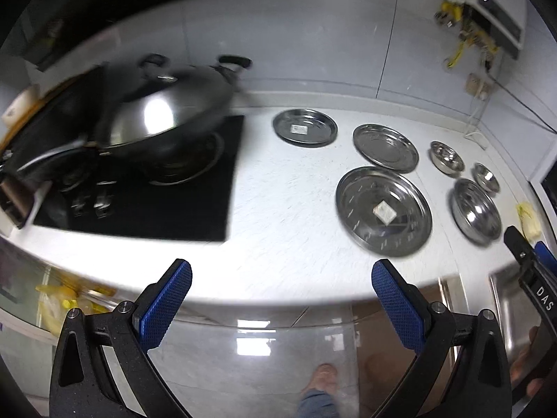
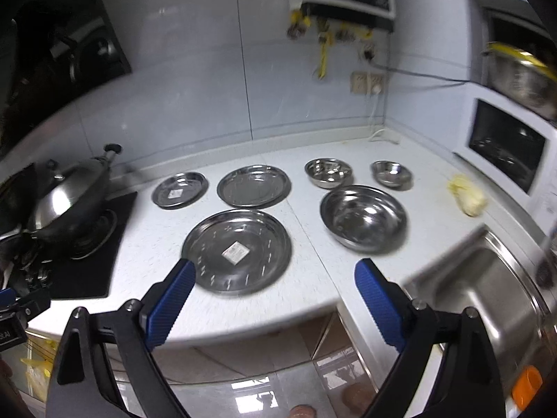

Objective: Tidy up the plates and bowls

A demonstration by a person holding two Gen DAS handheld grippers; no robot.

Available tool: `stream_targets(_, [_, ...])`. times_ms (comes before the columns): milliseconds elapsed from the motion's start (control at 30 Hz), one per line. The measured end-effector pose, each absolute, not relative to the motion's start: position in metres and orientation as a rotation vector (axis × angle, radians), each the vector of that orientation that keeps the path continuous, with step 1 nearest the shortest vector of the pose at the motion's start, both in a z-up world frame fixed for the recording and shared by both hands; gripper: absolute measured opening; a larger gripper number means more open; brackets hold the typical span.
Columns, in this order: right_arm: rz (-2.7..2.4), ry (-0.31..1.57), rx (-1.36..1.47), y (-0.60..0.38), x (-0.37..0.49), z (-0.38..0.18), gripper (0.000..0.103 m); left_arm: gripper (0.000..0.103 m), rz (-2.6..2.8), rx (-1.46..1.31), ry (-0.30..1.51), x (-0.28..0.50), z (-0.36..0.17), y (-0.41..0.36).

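the left gripper (image 1: 282, 291) was held level with its jaws spread wide, nothing being gripped between the blue pads (image 1: 166, 304). the right gripper (image 2: 273, 299) was likewise held with jaws wide apart and empty. in the left wrist view the right gripper was seen at 3 o'clock; in the right wrist view the left gripper was glimpsed at 9 o'clock.

Both wrist views look down from off the counter's (image 1: 278, 209) front edge, sharing its steel dishes.
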State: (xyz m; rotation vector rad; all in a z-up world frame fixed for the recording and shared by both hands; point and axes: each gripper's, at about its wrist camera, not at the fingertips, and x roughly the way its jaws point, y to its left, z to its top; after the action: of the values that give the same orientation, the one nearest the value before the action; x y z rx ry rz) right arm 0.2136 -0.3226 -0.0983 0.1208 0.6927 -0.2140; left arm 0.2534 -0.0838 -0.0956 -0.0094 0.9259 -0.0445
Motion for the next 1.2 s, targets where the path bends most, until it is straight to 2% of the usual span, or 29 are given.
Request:
stream_targets(200, [-0.158,0.803,0.011,-0.362,0.34,-0.153,0.093,0.101,0.015,-0.022,1.061,0.37,-0.155,-0.147])
stream_targets(333, [-0.139,0.87,-0.042,-0.378,0.392,-0.186,0.093,0.101,0.055,-0.003,1.108,0.414,-0.182,-0.174])
stream_targets(633, [-0.093,1.023,-0.02,-0.397,0.428,-0.245,0.093,0.101,0.09,0.029,1.247,0.461,-0.231,-0.193])
stream_targets(800, [-0.106,1.043,-0.007,-0.397,0.433,-0.256,0.093,0.1,0.061,0.058,1.308,0.475,-0.25,-0.2])
stream_targets(833, [-0.113,1.054,-0.013,-0.395,0.435,-0.257,0.093,0.094,0.052,0.059,1.321,0.478,-0.254,-0.201])
stream_targets(900, [-0.13,1.082,-0.019,-0.391,0.438,-0.259,0.093,0.077,0.031,0.055,1.364,0.485,-0.263,-0.202])
stream_targets(933, [-0.131,1.096,-0.009,-0.391,0.439,-0.261,0.089,0.062,0.025,0.051,1.39,0.487,-0.267,-0.202])
stream_targets(967, [-0.125,1.122,0.009,-0.391,0.44,-0.265,0.071,0.05,-0.002,0.014,1.395,0.488,-0.269,-0.199])
stream_targets(1000, [-0.119,1.155,0.029,-0.391,0.441,-0.269,0.054,0.047,-0.012,-0.002,1.396,0.49,-0.268,-0.198])
stream_targets(1033, [-0.097,1.187,0.064,-0.391,0.442,-0.274,0.024,0.037,-0.029,0.002,1.401,0.491,-0.268,-0.199])
stream_targets(1067, [-0.079,1.185,0.099,-0.39,0.441,-0.275,0.018,0.023,-0.056,0.016,1.406,0.492,-0.267,-0.201])
stream_targets(1200, [-0.119,1.205,0.041,-0.379,0.44,-0.271,0.018,0.019,-0.071,0.087,1.405,0.494,-0.267,-0.207])
